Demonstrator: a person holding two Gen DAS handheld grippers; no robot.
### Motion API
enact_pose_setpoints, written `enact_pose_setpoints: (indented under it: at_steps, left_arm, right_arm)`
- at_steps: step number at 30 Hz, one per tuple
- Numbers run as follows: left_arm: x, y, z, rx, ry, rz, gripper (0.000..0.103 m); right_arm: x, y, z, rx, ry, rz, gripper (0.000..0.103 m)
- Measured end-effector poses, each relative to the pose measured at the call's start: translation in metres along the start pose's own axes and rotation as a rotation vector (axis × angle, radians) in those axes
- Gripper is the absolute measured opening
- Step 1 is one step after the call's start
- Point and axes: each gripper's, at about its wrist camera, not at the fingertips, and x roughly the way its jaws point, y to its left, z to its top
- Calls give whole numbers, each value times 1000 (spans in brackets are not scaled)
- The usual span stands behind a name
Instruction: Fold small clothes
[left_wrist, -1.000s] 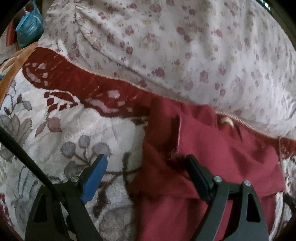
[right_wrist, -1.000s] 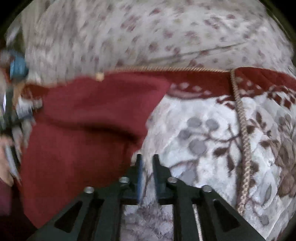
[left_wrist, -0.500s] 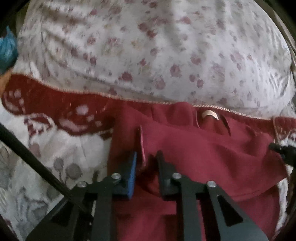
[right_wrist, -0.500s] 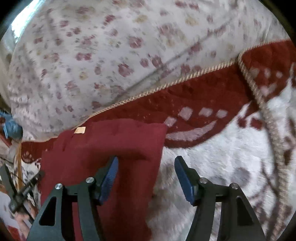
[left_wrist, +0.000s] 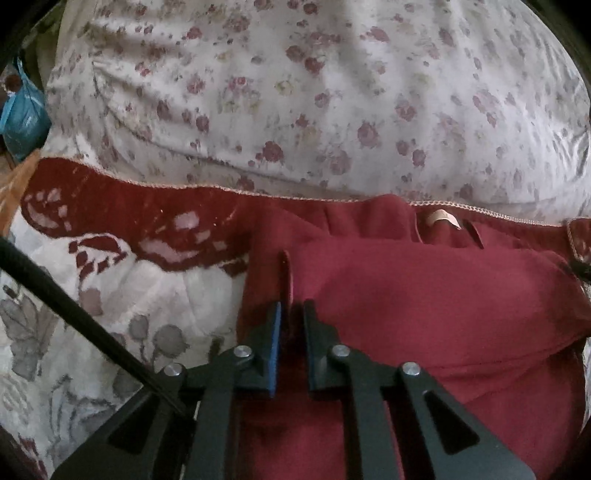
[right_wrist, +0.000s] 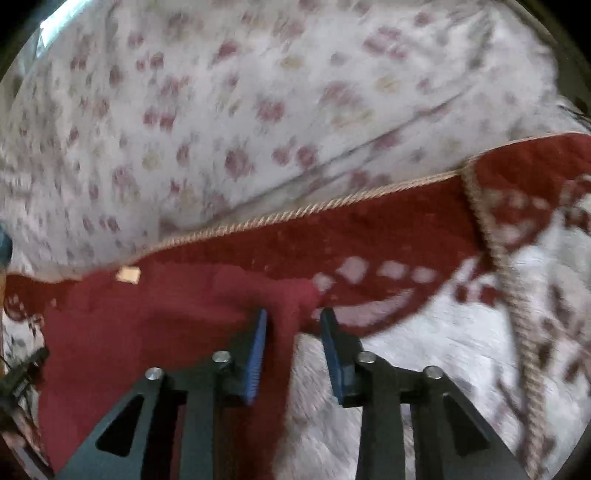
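left hand-held gripper (left_wrist: 291, 314) clenched on soft maroon garment (left_wrist: 424, 306) fold | right hand-held gripper (right_wrist: 291, 321) closing around its edge

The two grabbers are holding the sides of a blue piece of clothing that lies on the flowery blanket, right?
Not blue. The garment is dark red, as both wrist views show; only the gripper pads are blue. The left gripper pinches its edge, and the right gripper, jaws closing, has the other edge between them, on the flowery blanket.

Dim, soft daylight, no glare. Left view fairly sharp; right view smeared w/ motion blur. Fisheye bends edges, black corners. Bright window patch (right_wrist: 59, 22) top left, right view.
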Motion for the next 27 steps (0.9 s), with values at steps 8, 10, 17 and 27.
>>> enact_pose_setpoints:
  at_steps: [8,10,17,27]
  left_arm:
    - [0,11,-4,-62,3,36,46]
    - [-1,14,-5,-80,5,38,52]
    - [-4,7,-5,-49,-16,69,68]
    - [3,4,-4,-21,-11,72,72]
  right_arm:
    - [-20,38,-55,-267,120,-19,34]
    - [-19,28,-63,-227,120,6,34]
    - [-39,43,-24,-174,11,43,44]
    - [51,56,0,-135,53,-43,45]
